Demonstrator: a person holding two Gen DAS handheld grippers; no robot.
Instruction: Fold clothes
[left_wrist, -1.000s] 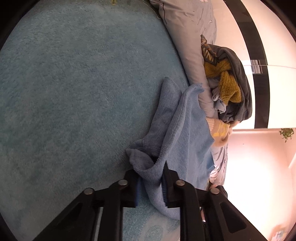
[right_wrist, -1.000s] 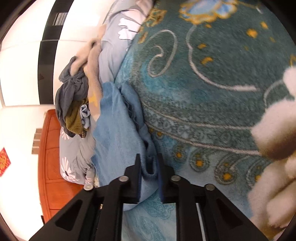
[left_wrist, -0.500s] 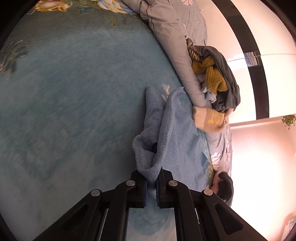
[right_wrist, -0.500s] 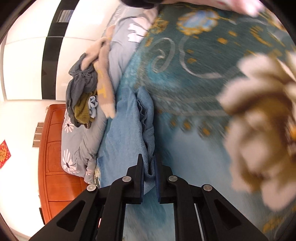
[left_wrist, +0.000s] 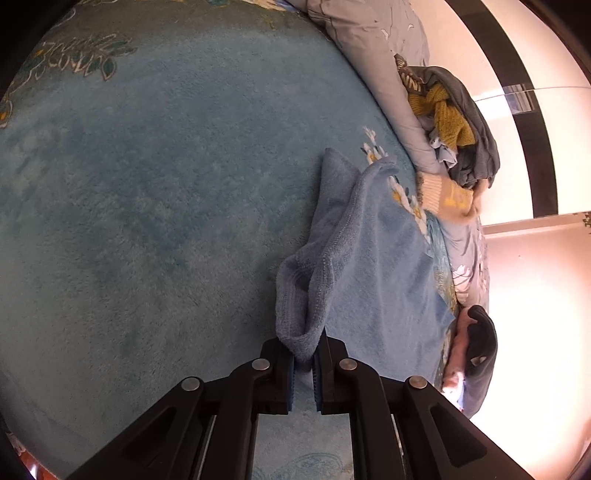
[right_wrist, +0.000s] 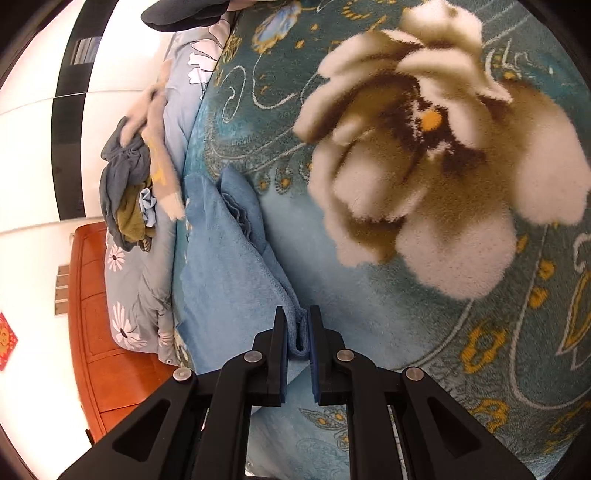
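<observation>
While both grippers' jaws clamp the blue towel (left_wrist: 373, 266), its pinched edges stay hidden between them.

Both tongs (left_wrist: 303, 363) (right_wrist: 297, 347) are matte black, silver-riveted, with blue inner pads.

Towel (left_wrist: 373, 266): plain light blue terry, the same blue in the right wrist view (right_wrist: 229, 258). Blanket (left_wrist: 147, 184) on the bed: teal-blue plush, with white-and-green leaf sprigs at its edge, and in the right wrist view (right_wrist: 369, 310) a large cream-and-brown flower (right_wrist: 436, 155), white scrolls and yellow dots. Quilt (right_wrist: 147, 284): grey-blue with white daisies; clothes pile (left_wrist: 458, 122): slate grey, mustard-yellow knit, pale blue, with a cream garment (left_wrist: 447, 195) marked in yellow; headboard (right_wrist: 99, 314): reddish-brown wood; left claw (left_wrist: 303, 354) and right claw (right_wrist: 297, 339): black with blue pads.
</observation>
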